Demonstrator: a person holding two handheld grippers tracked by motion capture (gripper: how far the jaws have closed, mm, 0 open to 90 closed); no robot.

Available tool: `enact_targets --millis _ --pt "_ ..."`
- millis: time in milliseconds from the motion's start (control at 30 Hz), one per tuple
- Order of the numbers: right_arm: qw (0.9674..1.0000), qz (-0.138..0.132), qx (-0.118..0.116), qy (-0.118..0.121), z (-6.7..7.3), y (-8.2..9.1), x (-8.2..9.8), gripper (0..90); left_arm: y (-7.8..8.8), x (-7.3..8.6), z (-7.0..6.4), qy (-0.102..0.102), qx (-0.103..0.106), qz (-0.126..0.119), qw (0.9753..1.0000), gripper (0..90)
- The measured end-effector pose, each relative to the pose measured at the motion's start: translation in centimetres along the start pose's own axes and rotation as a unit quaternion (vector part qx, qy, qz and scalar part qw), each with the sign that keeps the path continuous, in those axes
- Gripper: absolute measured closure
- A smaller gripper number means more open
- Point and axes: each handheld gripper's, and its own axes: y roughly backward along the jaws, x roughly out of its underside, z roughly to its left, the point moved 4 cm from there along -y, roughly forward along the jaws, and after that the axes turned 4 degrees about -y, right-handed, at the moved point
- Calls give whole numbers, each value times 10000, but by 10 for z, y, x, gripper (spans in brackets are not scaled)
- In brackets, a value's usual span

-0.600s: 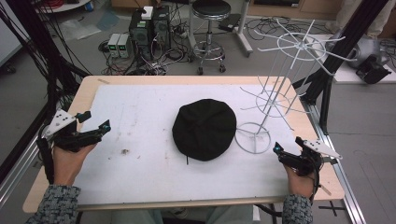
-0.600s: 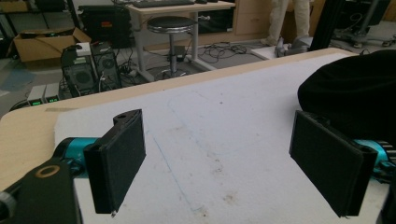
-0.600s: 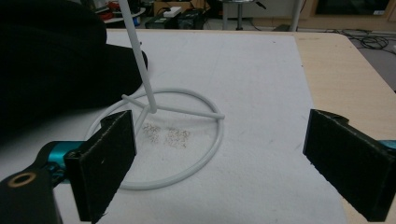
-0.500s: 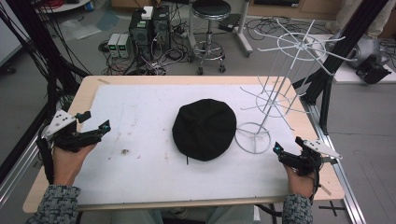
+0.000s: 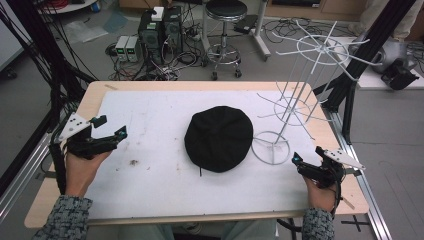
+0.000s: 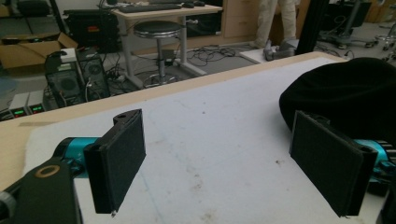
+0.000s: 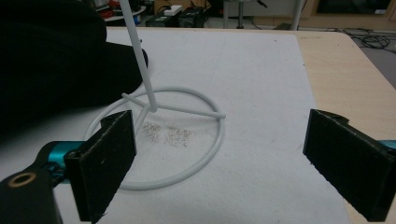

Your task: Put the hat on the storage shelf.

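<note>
Black hat (image 5: 219, 138) lies mid-table beside the wire rack (image 5: 270, 147), flanked by the left gripper (image 5: 111, 128) and right gripper (image 5: 298, 165), both wide open and empty, likely poised to lift it.

Black cap (image 5: 219, 138) beside white wire stand (image 5: 295, 102)

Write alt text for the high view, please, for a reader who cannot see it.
A round black fabric cap lies mid-table on a white mat, beside a white wire rack with a ring base. The left gripper and right gripper, both open and hand-held, sit at the mat's sides.
</note>
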Motion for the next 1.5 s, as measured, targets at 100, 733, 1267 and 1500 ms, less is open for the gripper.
enact_targets --millis 100,733,1267,1500 --pt "10000 -4 -12 -16 0 -1 0 85 -12 -5 -7 48 117 -90 9999 187" --pt "9999 -48 -70 -61 -2 -4 -1 86 -86 -17 -69 20 940 -175 9954 190" --pt "9999 -63 -92 -91 -3 -5 -1 85 -130 -22 -126 -19 1583 -233 9871 196" --pt "9999 -16 -105 -87 -1 -6 1 86 -145 -16 -150 -115 1882 -187 9819 201"
